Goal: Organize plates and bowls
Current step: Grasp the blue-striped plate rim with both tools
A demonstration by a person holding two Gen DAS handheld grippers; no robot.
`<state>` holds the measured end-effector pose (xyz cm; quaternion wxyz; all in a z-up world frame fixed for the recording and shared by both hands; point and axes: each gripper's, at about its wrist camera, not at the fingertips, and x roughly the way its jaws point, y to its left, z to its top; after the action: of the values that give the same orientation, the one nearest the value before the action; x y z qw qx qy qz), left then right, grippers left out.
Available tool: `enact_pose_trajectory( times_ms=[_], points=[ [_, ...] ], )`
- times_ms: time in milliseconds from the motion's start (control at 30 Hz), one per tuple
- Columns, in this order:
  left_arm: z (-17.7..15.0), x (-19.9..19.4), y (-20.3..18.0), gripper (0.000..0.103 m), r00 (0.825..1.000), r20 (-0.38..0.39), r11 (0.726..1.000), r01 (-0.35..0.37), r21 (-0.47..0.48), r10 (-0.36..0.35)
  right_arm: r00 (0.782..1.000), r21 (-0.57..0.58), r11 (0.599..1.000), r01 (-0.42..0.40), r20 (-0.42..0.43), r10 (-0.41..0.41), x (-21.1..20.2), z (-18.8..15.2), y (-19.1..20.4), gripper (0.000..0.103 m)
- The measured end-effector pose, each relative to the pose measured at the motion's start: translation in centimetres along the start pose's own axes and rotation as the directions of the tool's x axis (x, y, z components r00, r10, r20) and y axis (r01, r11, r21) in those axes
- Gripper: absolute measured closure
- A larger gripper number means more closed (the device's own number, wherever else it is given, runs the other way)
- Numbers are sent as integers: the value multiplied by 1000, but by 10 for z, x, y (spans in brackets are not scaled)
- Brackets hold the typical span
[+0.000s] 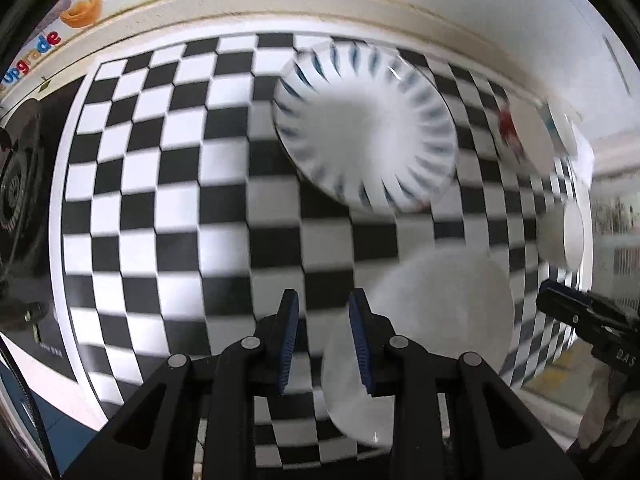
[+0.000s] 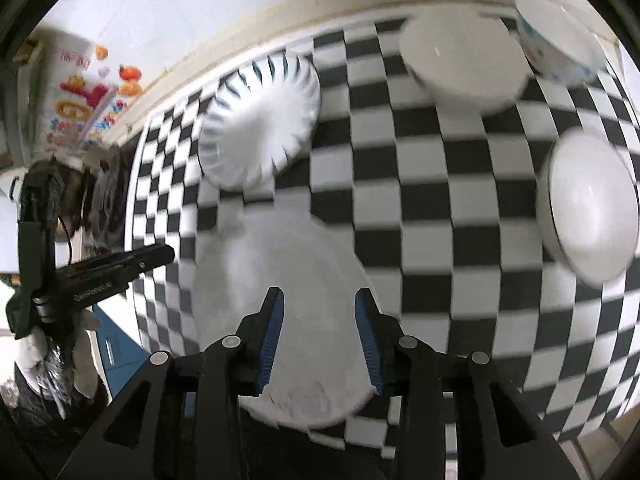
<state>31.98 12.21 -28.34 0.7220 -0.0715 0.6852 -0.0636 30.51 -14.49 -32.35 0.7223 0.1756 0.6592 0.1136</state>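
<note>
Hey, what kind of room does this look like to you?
Probably a home kitchen or dining corner: a checkered tablecloth against a white wall, set with a blue-striped plate, a plain white plate and bowls, with both grippers open above.

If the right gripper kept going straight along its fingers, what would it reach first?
Most likely the plain white plate lying directly ahead of the open right gripper on the checkered cloth. The picture is blurred, so depth is uncertain.

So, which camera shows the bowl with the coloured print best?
The right wrist view: the printed bowl sits whole at the top right, its rim and print visible. In the left wrist view it is only a blurred sliver at the right edge.
</note>
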Motion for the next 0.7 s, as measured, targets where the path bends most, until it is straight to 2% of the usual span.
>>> enact_pose_trajectory(
  times_ms=[133, 300, 400, 500, 600, 700],
  points=[
    [46, 6, 27, 79, 1000, 1, 997, 20, -69, -20, 999, 47, 998, -44, 22, 43, 11, 45, 6, 63],
    [91, 32, 46, 79, 997, -31, 989, 68, -131, -72, 997, 115, 990, -77, 4, 77, 50, 102, 7, 63],
    [114, 57, 53, 79, 990, -77, 984, 108, -141, -120, 997, 145, 987, -71, -16, 74, 76, 122, 2, 63],
    [126, 72, 54, 79, 988, -92, 985, 114, -126, -127, 998, 175, 983, -59, -25, 64, 98, 134, -3, 62],
    [133, 83, 50, 79, 990, -99, 991, 94, -92, -103, 997, 188, 980, -65, -37, 73, 113, 141, -7, 70],
    [135, 83, 46, 87, 990, -84, 991, 110, -79, -117, 998, 171, 985, -35, -43, 43, 120, 143, -8, 82]
  ],
)
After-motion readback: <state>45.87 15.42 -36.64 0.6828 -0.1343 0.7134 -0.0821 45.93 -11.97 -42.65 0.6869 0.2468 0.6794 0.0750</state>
